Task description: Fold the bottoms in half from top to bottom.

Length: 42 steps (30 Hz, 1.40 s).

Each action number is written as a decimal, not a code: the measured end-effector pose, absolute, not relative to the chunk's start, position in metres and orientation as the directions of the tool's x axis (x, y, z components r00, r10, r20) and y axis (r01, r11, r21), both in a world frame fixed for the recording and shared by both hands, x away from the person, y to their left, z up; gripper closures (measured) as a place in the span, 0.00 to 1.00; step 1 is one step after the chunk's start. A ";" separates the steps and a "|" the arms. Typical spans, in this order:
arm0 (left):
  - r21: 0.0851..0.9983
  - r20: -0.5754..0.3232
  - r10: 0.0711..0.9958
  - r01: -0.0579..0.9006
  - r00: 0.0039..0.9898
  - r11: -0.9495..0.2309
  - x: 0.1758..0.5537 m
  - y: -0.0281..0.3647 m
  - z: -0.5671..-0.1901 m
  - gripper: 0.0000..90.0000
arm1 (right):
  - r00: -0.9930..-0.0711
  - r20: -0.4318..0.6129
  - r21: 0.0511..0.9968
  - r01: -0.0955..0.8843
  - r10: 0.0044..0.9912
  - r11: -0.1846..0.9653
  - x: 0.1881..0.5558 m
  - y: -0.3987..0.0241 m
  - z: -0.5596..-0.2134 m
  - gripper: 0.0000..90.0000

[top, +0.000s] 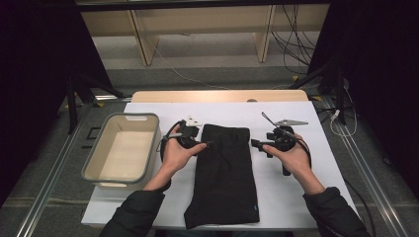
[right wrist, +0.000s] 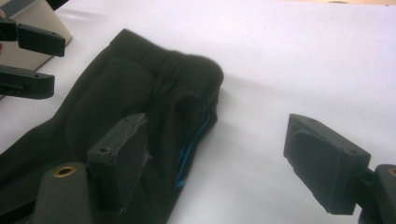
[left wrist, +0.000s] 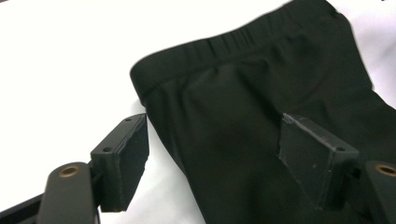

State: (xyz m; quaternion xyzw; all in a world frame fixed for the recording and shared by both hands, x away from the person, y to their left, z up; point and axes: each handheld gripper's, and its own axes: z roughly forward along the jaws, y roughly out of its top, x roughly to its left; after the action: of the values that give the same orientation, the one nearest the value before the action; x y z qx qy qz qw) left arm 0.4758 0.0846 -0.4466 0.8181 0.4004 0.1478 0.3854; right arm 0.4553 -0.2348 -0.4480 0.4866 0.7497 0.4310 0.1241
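A black folded garment with an elastic waistband at its far end lies lengthwise on the middle of the white table cover. My left gripper is at the garment's left edge near the waistband. In the left gripper view this gripper stands open over the cloth, its pads off the cloth. My right gripper is at the garment's right edge, also open. In the right gripper view the right gripper straddles the garment's edge, where a blue trim shows, and grips nothing.
A beige rectangular bin with nothing in it stands on the table to the left of the garment, close to my left hand. Bare white cover extends to the right of the garment. Behind the table are a wooden edge, floor cables and dark stands.
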 end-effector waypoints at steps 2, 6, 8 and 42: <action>0.748 -0.063 0.773 0.543 0.631 -0.381 0.479 0.084 -0.446 0.29 | -0.491 0.231 0.772 0.618 0.840 0.149 0.460 -0.233 -0.447 0.27; 0.743 -0.062 0.791 0.557 0.608 -0.370 0.490 0.081 -0.447 0.30 | -0.467 0.245 0.768 0.628 0.850 0.124 0.473 -0.228 -0.447 0.33; 0.741 -0.069 0.801 0.569 0.595 -0.358 0.496 0.079 -0.449 0.31 | -0.461 0.251 0.763 0.636 0.851 0.119 0.478 -0.226 -0.449 0.36; 0.617 -0.195 0.811 0.712 0.551 -0.335 0.522 0.075 -0.481 0.43 | -0.375 0.326 0.638 0.765 0.868 0.091 0.518 -0.186 -0.488 0.68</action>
State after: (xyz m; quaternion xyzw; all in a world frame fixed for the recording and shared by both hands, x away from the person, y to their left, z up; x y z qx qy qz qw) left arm 0.5221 0.0750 -0.4809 0.8137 0.4681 0.0736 0.3367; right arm 0.5179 -0.1858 -0.4879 0.5550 0.7355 0.3827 0.0675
